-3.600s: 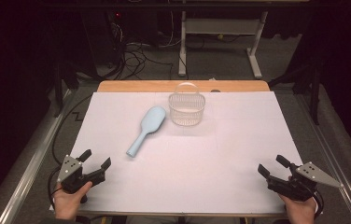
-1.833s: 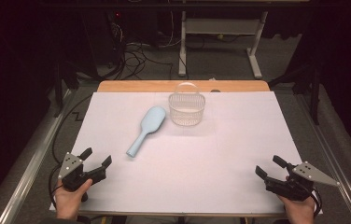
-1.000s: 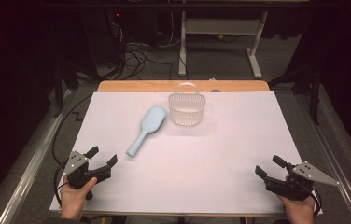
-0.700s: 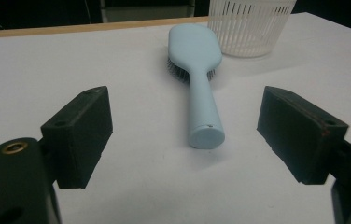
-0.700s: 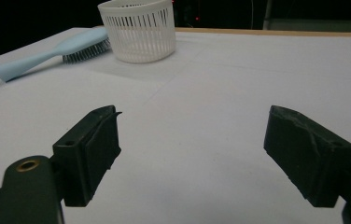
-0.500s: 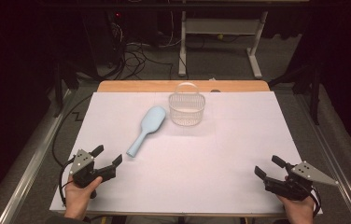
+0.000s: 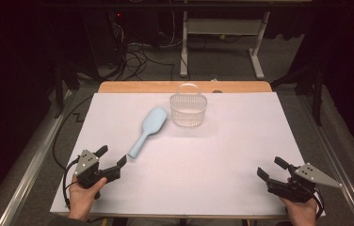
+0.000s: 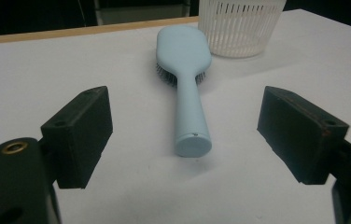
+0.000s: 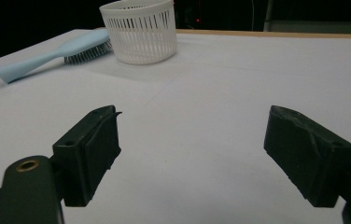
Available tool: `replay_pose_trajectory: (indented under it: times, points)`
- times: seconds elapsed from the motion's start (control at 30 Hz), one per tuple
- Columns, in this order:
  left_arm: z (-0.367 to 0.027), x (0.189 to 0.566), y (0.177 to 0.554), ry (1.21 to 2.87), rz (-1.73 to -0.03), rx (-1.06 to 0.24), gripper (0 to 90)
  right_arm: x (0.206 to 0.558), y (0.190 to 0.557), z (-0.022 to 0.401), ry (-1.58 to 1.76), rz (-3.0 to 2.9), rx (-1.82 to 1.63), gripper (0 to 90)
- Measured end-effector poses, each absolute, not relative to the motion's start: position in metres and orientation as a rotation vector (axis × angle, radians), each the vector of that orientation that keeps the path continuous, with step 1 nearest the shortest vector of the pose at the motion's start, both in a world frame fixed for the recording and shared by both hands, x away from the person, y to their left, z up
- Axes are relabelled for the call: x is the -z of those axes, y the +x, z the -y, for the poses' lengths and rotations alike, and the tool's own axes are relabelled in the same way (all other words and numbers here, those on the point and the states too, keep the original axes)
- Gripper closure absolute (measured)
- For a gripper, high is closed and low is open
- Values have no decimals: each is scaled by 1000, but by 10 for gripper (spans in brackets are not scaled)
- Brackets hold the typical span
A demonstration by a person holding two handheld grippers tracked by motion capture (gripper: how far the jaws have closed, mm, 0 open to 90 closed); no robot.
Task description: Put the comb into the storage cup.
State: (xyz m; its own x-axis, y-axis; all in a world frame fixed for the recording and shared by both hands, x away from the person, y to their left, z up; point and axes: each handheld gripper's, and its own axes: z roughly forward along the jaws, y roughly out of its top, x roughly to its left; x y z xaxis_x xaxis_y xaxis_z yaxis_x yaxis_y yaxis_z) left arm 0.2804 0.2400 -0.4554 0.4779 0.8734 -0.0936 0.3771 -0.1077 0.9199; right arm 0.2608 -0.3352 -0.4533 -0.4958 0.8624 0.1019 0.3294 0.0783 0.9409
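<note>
A light blue hairbrush (image 7: 148,129) lies bristles down on the white table cover, its handle end toward the near left. In the left gripper view the hairbrush (image 8: 186,88) points its handle straight at the gap between the jaws. My left gripper (image 7: 111,156) is open, just short of the handle tip, with nothing held; its jaws (image 8: 185,140) stand wide apart. A white slotted basket (image 7: 189,109) stands behind the brush. My right gripper (image 7: 273,168) rests open at the near right corner, empty, with the basket (image 9: 138,29) and hairbrush (image 9: 54,52) far ahead of it.
The white cover (image 7: 241,141) spans a wooden table whose far edge (image 7: 142,86) shows. Beyond it are cables on the floor (image 7: 137,52) and a white desk frame (image 7: 222,42). Metal rails run along both sides of the table.
My left gripper has moved forward and to the right, closing in on the hairbrush's handle end. The right gripper, brush and basket have stayed put.
</note>
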Motion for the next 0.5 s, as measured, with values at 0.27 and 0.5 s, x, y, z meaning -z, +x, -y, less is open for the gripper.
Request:
replay_pose_trajectory:
  times: [0.27, 0.5]
  points:
    - [-234, 453, 281, 1698, -1081, -589, 192, 454, 261, 335, 1171, -1876, -1429, 186]
    - [-225, 451, 286, 1709, -1062, -581, 193, 454, 261, 333, 1167, -1884, -1424, 186]
